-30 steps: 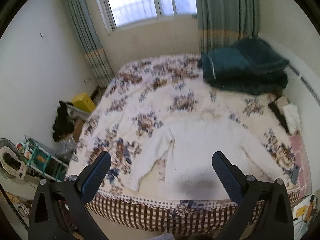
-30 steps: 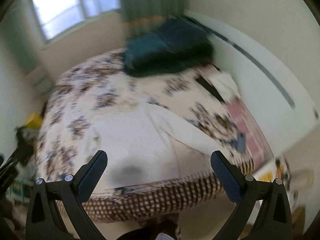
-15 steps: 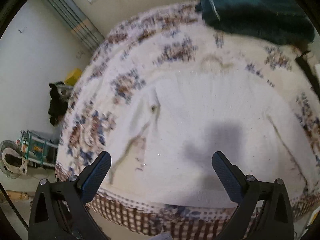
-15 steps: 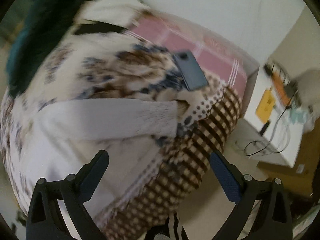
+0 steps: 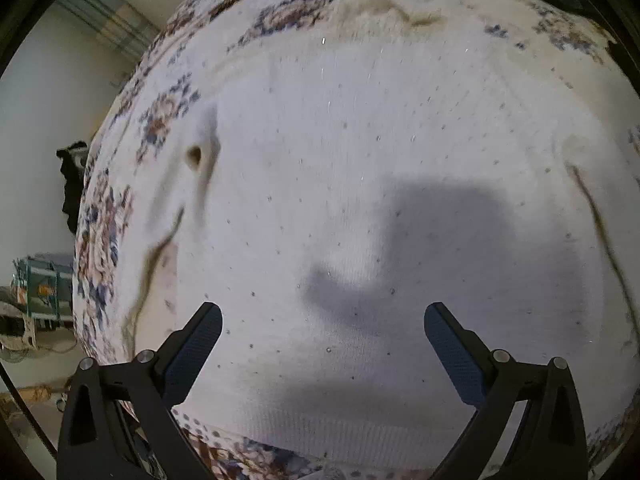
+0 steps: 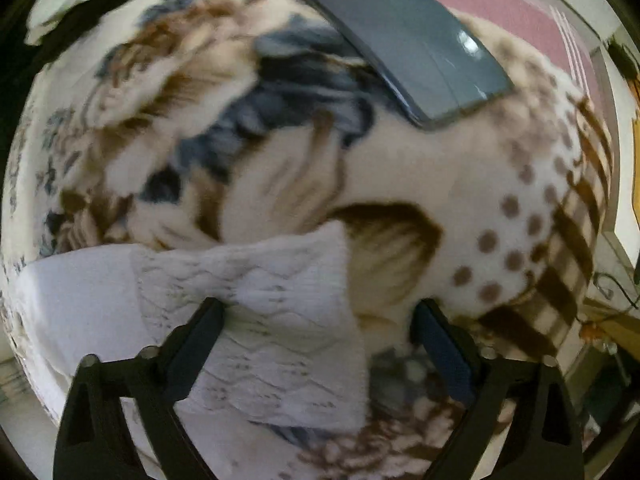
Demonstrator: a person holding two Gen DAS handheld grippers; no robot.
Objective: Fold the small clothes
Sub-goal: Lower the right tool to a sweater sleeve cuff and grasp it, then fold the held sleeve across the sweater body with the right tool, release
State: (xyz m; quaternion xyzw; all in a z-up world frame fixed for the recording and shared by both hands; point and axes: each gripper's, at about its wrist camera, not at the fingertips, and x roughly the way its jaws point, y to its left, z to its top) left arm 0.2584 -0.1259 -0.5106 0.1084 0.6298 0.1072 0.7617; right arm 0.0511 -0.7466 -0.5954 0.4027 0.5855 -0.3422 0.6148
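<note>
A white knit sweater (image 5: 360, 168) lies spread flat on the floral bedspread (image 5: 160, 124). My left gripper (image 5: 322, 320) is open, low over the sweater's lower body near its ribbed hem. In the right wrist view the sweater's textured sleeve cuff (image 6: 272, 320) lies between the fingers of my open right gripper (image 6: 316, 316), close above the bedspread (image 6: 400, 168). The left finger (image 6: 200, 332) seems to touch the cuff; nothing is gripped.
A dark grey phone (image 6: 404, 44) lies on the bedspread just beyond the cuff. The bed's checked edge (image 6: 572, 248) drops off at the right. A shelf with clutter (image 5: 40, 288) stands on the floor left of the bed.
Both grippers have come down close to the bed. The left moved in over the sweater's body; the right moved to the sleeve cuff, which now sits between its fingers.
</note>
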